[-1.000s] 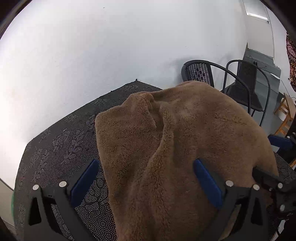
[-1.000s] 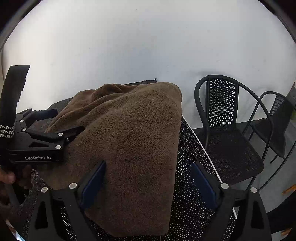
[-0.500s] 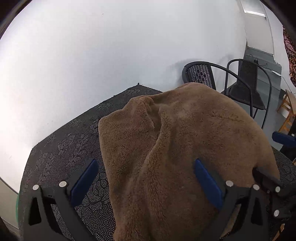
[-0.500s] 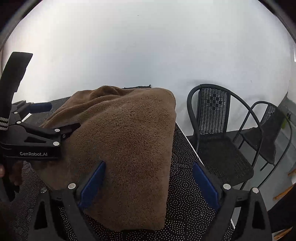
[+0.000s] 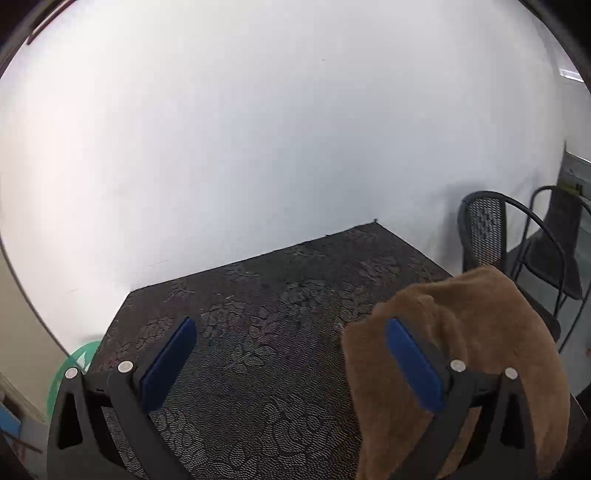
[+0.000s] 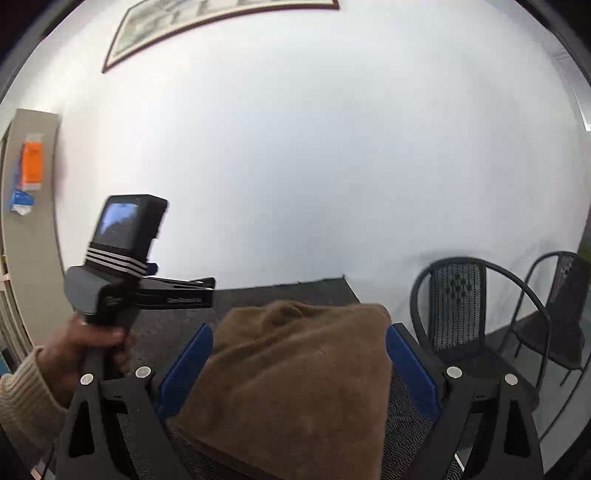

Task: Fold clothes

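Left claw (image 5: 288, 354): its two blue fingers stood wide apart and held nothing; only the dark counter (image 5: 280, 295) showed between them.
Left claw in the right wrist view (image 6: 207, 290): it was seen from the side, raised above the counter's left part, gripped by a hand (image 6: 85, 350) in a cream ribbed sleeve (image 6: 22, 402); a small screen (image 6: 118, 225) sat on top of it.
Right claw (image 6: 299, 363): its fingers were also spread wide, with nothing clamped; the cloth lay in the gap between the two pads, not pinched by them.
Brown fleece cloth (image 6: 295, 376): it lay in a soft folded heap on the counter, just in front of the right claw and reaching under it.
Cloth relative to the left claw: the cloth (image 5: 480, 332) was off to the right side, behind and around the right finger (image 5: 413, 365), outside the gap.
Counter surface: black fabric with a flower and dot pattern, pushed against a white wall (image 5: 295, 147).
Chairs: two black metal chairs (image 6: 465, 314) stood beside the counter's right edge.
Wall: a framed picture (image 6: 207, 22) hung high up.
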Demonstrator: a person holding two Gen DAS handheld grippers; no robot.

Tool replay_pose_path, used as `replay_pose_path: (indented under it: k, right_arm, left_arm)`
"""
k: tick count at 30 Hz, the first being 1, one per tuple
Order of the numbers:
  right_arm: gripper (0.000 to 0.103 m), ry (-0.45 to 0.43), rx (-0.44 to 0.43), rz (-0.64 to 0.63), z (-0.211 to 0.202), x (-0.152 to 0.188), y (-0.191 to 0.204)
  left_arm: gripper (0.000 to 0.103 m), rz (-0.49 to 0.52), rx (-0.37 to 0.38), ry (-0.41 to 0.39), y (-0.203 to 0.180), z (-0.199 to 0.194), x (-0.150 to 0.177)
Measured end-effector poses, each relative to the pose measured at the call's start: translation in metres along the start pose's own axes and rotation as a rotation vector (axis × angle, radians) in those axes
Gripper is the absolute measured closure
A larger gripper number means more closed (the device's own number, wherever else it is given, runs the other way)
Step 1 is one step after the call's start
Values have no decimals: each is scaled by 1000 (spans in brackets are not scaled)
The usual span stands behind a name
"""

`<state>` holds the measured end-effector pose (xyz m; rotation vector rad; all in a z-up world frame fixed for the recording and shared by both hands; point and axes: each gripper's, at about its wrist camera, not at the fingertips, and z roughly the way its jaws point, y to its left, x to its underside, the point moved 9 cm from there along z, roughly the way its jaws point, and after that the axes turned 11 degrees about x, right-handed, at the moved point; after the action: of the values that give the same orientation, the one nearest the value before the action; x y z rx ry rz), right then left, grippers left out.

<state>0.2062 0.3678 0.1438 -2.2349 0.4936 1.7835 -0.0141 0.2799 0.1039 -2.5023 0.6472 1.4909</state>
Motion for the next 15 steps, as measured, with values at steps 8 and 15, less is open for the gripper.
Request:
replay_pose_path:
  k: [8, 15]
  right_arm:
    - [7, 80, -16, -45, 13, 23, 17]
    - [7, 186, 9, -16, 24, 51, 8]
  left_arm:
    - [0, -203, -141, -137, 102, -47, -14]
    - [0, -209, -57, -14, 101, -13, 18]
